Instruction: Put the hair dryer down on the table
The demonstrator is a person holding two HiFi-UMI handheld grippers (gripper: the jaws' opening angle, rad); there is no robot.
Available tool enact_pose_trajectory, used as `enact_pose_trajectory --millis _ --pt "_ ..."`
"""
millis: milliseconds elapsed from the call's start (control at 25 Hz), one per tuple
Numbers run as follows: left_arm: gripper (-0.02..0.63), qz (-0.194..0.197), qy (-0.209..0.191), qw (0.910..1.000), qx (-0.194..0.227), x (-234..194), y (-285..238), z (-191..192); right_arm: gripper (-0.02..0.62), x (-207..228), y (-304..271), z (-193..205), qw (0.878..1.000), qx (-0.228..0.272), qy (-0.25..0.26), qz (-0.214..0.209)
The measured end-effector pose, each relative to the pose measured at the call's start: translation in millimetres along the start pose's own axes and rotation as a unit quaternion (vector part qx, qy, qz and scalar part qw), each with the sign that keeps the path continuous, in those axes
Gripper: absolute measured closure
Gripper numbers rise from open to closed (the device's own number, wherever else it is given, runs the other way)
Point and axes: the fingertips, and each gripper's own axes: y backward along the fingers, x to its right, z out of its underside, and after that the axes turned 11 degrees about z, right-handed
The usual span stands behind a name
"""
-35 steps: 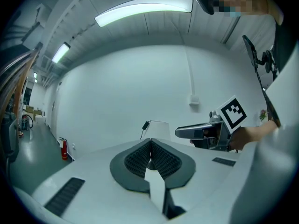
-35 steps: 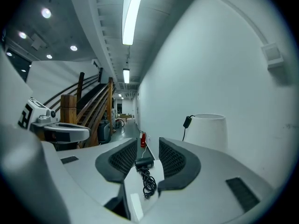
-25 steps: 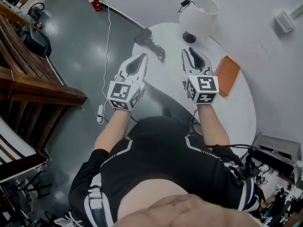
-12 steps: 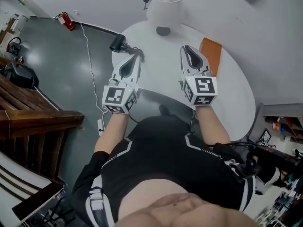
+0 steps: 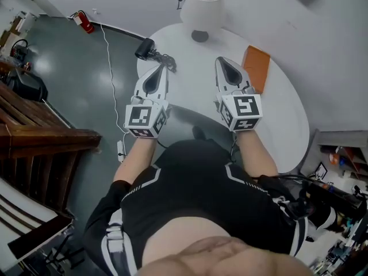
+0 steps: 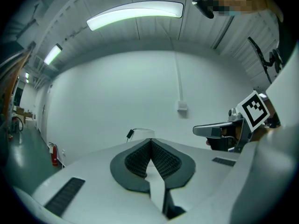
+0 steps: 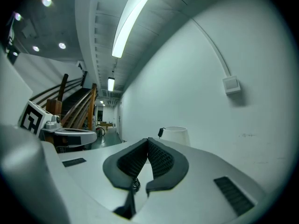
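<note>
The black hair dryer [image 5: 145,48] lies on the round white table [image 5: 195,91] near its far left edge, with its cord [image 5: 165,60] bunched beside it. My left gripper [image 5: 161,68] hovers just short of the cord, shut and holding nothing, its pads [image 6: 159,160] pressed together. My right gripper [image 5: 221,60] is held level with it over the table's middle, also shut and empty, pads [image 7: 159,157] meeting at the tip. The dryer is hidden behind the jaws in both gripper views.
A white lamp [image 5: 201,4] stands at the table's far edge, also visible past the jaws as lamp [image 7: 176,135]. An orange box [image 5: 256,68] lies right of the right gripper. A fire extinguisher [image 5: 84,22] and wooden stairs [image 5: 40,137] are on the left.
The head view has swung, so table and lamp sit further left and higher in it. Both grippers stay side by side over the table. The hair dryer has not moved on the table.
</note>
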Motion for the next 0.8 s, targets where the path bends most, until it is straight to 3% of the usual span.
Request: enact_pose_trajectory --millis 360,800 --pt "0.575 -0.06 -0.004 0.9982 -0.002 -22.4 34.4 -5.5 0.566 -31.5 -14.4 -3.7 0.999 0.008 0.007 -0.05" --pt "0.575 -0.083 0.002 0.9966 -0.003 -31.4 42.1 -5.5 0.566 -45.4 -29.8 -2.4 0.998 0.005 0.005 -0.066"
